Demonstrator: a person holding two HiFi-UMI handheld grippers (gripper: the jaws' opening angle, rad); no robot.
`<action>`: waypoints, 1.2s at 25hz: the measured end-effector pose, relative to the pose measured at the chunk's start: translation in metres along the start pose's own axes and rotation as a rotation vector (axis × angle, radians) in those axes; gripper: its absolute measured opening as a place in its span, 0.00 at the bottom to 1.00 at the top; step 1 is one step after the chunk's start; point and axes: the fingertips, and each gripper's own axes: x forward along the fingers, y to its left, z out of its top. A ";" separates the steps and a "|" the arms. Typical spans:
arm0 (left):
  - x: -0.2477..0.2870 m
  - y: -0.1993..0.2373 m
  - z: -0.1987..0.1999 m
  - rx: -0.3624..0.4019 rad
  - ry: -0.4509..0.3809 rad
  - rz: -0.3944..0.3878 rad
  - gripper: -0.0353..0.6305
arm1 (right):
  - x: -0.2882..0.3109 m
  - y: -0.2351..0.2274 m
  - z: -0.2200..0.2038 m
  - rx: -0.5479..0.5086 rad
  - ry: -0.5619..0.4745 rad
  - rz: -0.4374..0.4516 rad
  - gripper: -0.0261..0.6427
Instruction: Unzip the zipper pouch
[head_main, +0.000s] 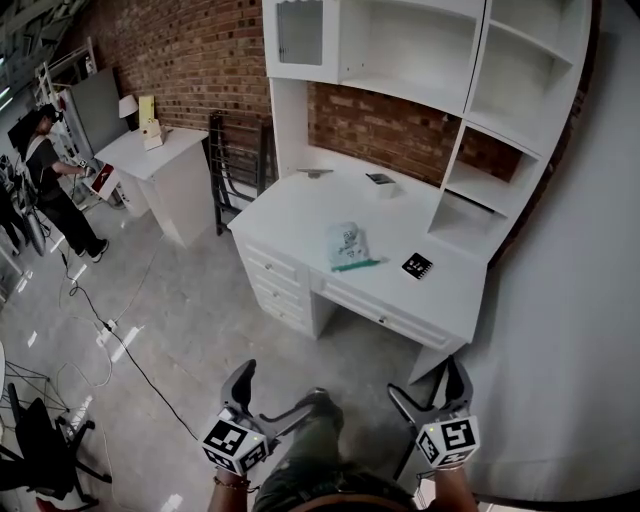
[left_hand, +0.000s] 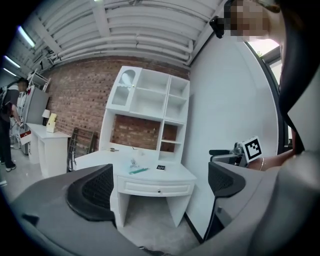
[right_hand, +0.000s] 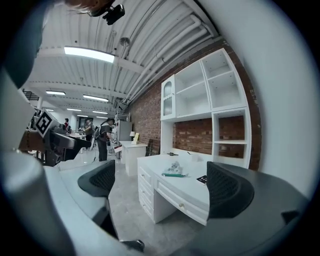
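A clear zipper pouch (head_main: 347, 245) with a green zip edge lies on the white desk (head_main: 300, 215), near its front edge; it shows small in the left gripper view (left_hand: 135, 166) and the right gripper view (right_hand: 173, 170). Both grippers hang far back from the desk, low in the head view. My left gripper (head_main: 268, 395) is open with nothing between its pads (left_hand: 95, 192). My right gripper (head_main: 430, 387) stands wide open, also with nothing between its pads (right_hand: 227, 190).
A black marker card (head_main: 417, 265) lies right of the pouch. A shelf hutch (head_main: 420, 60) rises over the desk against the brick wall. A second white desk (head_main: 160, 160) stands at the left, with a person (head_main: 50, 170) beyond it. Cables (head_main: 110, 330) run across the floor.
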 end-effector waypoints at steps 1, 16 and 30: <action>0.005 0.002 -0.001 0.009 0.007 -0.006 0.91 | 0.004 0.000 -0.001 -0.005 0.002 0.005 0.89; 0.117 0.070 0.010 0.080 0.075 -0.103 0.90 | 0.117 -0.048 -0.011 0.030 0.070 -0.022 0.88; 0.259 0.158 -0.008 0.241 0.311 -0.251 0.79 | 0.247 -0.112 0.001 0.048 0.121 -0.081 0.87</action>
